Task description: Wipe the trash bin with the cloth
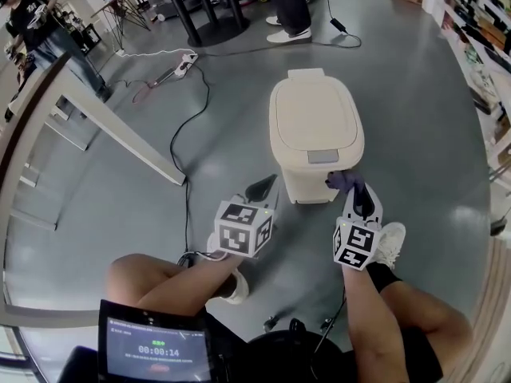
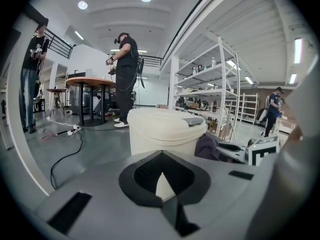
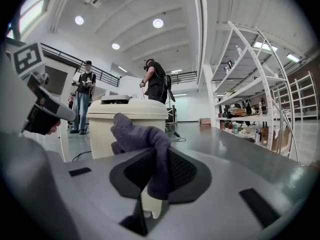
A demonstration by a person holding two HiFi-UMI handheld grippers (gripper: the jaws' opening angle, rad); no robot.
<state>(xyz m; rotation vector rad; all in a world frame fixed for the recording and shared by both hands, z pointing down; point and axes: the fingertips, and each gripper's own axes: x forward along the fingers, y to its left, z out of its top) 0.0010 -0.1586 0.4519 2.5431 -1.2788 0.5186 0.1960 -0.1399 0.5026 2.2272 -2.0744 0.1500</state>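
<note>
Grey polished floor (image 1: 415, 118) fills a workshop, with white shelving (image 2: 215, 89) down one side and a black cable (image 1: 192, 134) trailing to a power strip (image 1: 180, 62). On this floor stands the cream trash bin (image 1: 315, 126), upright, just in front of the kneeling person's knees. Its lid (image 1: 311, 110) is down, so whatever lies inside is hidden. The lid's long axis runs away from the person: the hinge end is far, and the grey press tab (image 1: 322, 156) points back toward the grippers.

The right gripper (image 1: 357, 194) pinches the purple cloth (image 1: 343, 179) between its jaws, at the near upper edge of the bin's front wall. In the right gripper view the cloth (image 3: 142, 139) bunches above the gripper (image 3: 152, 156) and hangs down between the pads, covering part of the bin (image 3: 125, 116). Whether the cloth touches the bin cannot be told.

The left gripper (image 1: 261, 188) is low beside the bin's near left corner. In the left gripper view its jaws (image 2: 160, 156) meet at the tips with nothing between them, and the bin (image 2: 165, 129) shows beyond. The bin's base is cut off there by the gripper body.
</note>
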